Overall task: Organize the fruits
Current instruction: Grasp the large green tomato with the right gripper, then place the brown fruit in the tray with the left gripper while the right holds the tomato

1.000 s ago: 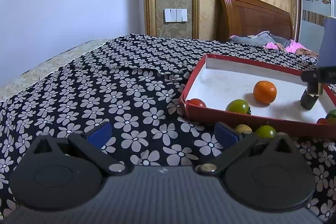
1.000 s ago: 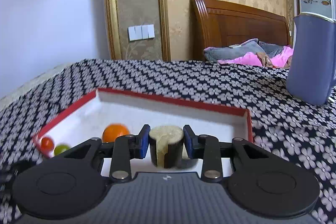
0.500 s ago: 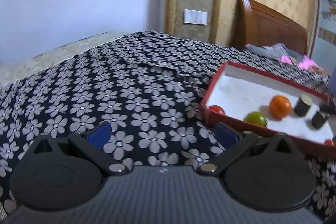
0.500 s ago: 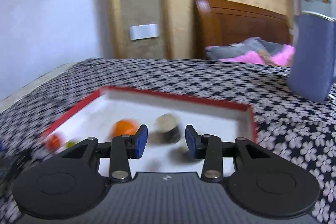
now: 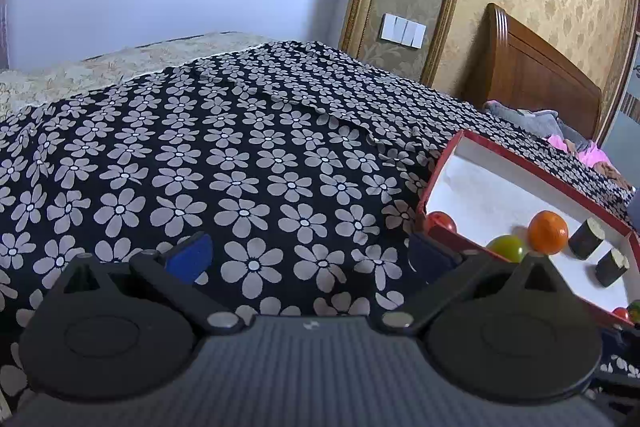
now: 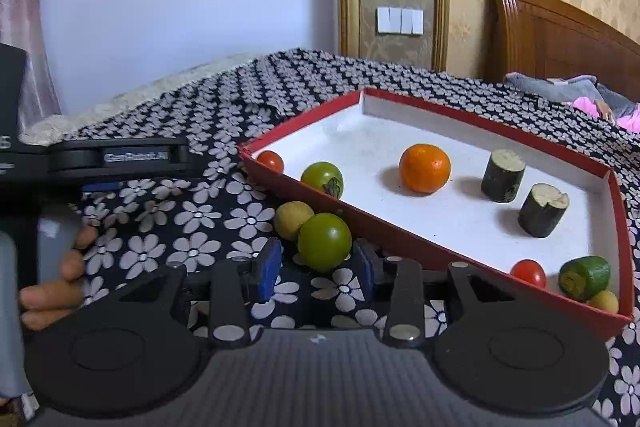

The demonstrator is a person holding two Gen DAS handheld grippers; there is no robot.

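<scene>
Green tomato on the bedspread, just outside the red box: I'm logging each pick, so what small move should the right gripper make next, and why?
Probably ease the right gripper forward a little, then close. The green tomato lies on the bedspread outside the red box, just ahead of the open blue pads, which do not touch it. A yellow fruit sits against it.

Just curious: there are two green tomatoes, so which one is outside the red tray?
The green tomato lying on the flowered bedspread, right in front of the right gripper. The other tomato sits inside the tray.
</scene>
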